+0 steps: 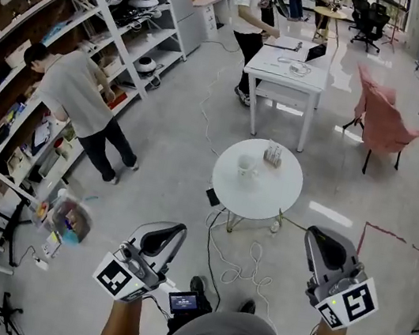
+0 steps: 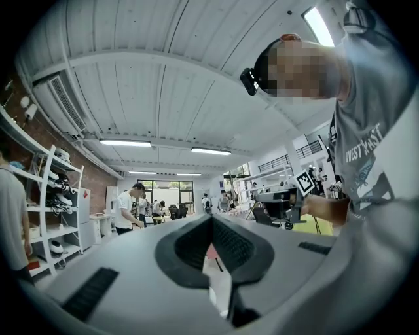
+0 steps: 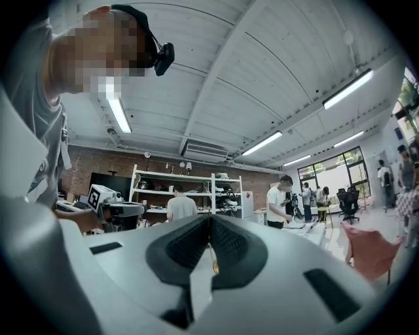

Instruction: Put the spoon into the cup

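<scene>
From the head view, the cup (image 1: 246, 168) stands on the round table (image 1: 268, 201) with a small holder (image 1: 273, 156) just beside it; the spoon is too small to pick out. The left gripper (image 1: 176, 231) and right gripper (image 1: 317, 238) are well short of the table. In the left gripper view the jaws are together and empty. The right gripper view shows the same. Closing on the table and parting the jaws should come first.

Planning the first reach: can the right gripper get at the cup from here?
Probably not yet. The right gripper is held near the person's body, while the cup stands on the round table well ahead. Nothing stands between them; stepping closer should do.
</scene>
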Available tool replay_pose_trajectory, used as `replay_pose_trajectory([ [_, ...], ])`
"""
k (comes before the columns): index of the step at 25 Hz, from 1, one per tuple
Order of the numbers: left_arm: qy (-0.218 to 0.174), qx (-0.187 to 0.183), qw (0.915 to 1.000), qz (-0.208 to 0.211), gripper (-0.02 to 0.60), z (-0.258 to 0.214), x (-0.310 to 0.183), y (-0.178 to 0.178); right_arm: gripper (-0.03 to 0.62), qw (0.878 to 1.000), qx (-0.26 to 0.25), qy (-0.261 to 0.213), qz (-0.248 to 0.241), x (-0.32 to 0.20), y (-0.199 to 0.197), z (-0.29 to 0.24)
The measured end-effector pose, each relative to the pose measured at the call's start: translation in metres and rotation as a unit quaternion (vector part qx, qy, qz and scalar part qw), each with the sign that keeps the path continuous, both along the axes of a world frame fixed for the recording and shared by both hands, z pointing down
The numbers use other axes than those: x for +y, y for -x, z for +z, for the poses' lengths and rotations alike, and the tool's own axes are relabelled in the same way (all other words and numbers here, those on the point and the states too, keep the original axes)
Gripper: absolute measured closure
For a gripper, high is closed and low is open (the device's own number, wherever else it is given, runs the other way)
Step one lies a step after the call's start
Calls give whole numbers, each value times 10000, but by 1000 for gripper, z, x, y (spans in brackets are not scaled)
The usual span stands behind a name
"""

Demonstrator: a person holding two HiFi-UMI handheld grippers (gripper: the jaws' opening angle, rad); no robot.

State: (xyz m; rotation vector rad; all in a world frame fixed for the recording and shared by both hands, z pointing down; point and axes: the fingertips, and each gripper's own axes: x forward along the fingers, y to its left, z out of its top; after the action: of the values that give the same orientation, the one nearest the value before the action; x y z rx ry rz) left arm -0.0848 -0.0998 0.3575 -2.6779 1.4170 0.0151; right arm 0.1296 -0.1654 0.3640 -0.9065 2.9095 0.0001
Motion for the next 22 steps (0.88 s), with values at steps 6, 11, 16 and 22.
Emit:
replay_pose_trajectory([
  [6, -7, 121, 9993, 340, 578, 8, -25, 26, 589, 9994, 109, 8, 334, -8, 22, 2],
  [11, -96, 209, 9975, 663, 578, 5, -51, 61, 589, 9974, 202, -19, 692, -19, 51, -3],
  [16, -85, 298, 9957, 871, 578, 10, -72, 106, 589, 9957, 226, -52, 895, -29, 98, -10],
  [22, -127, 443, 9928, 1107, 578, 10, -87, 145, 589, 9924, 376, -76, 1167, -36, 135, -14],
])
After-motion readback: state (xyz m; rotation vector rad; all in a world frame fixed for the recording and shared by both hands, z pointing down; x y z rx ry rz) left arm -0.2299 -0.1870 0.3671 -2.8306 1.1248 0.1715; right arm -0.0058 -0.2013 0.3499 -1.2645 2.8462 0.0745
